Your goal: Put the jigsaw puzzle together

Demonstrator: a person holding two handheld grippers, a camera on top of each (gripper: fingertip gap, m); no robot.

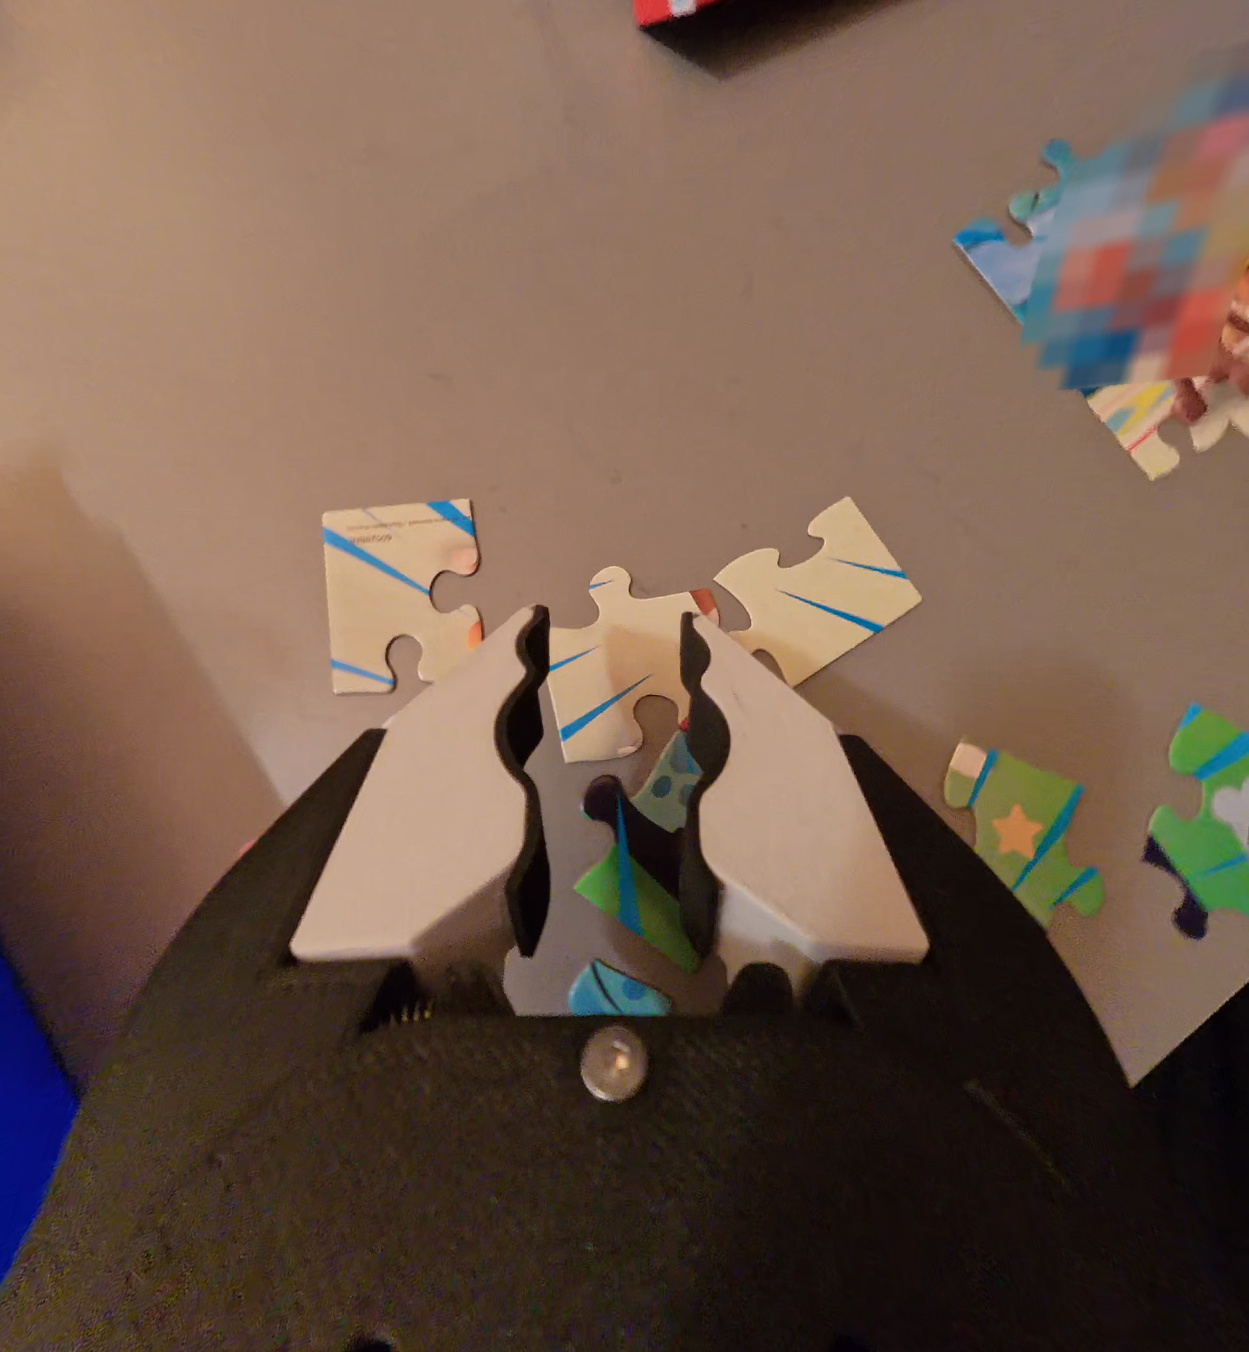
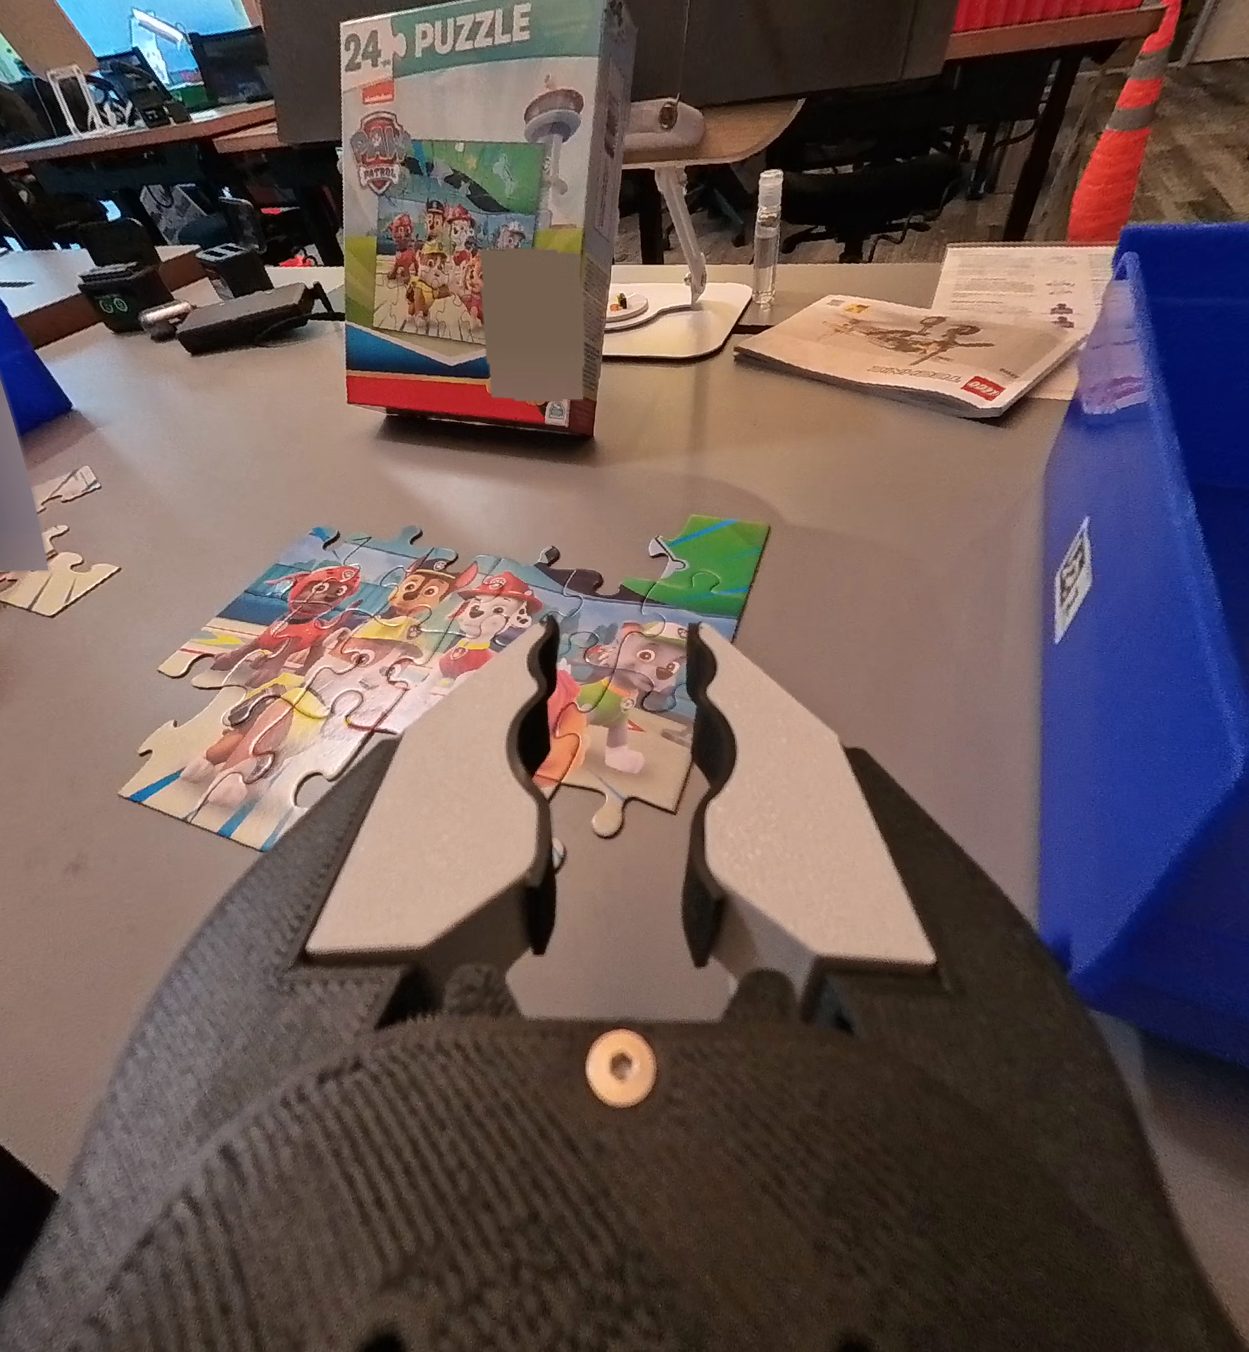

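On the grey table (image 2: 863, 556), from largest thing to smallest:

- Blue bin (image 2: 1177, 658) stood at the right edge, close beside the right gripper.
- Puzzle box (image 2: 471, 219) stood upright at the far side, beyond the puzzle.
- Part-built puzzle (image 2: 402, 658) lay flat mid-table, cartoon dogs showing, upper edge and left side ragged with open tabs.
- Booklet (image 2: 907, 351) lay flat to the right of the box.
- Right gripper (image 2: 621, 636) hung above the puzzle's near right corner, fingers apart, nothing between the pads.
- Left gripper (image 1: 614, 622) hung low over a scatter of loose pieces, fingers apart. Pads looked clear of the piece beneath; no grip seen.
- Cream piece with blue streaks (image 1: 607, 673) lay flat on the table, seen between the left fingertips.
- Two more cream pieces (image 1: 387, 592) (image 1: 826, 592) lay either side of it, the right one nearly touching.
- Green pieces (image 1: 1024, 834) (image 1: 1221, 827) lay off to the right; another green-and-blue piece (image 1: 629, 878) showed under the fingers.
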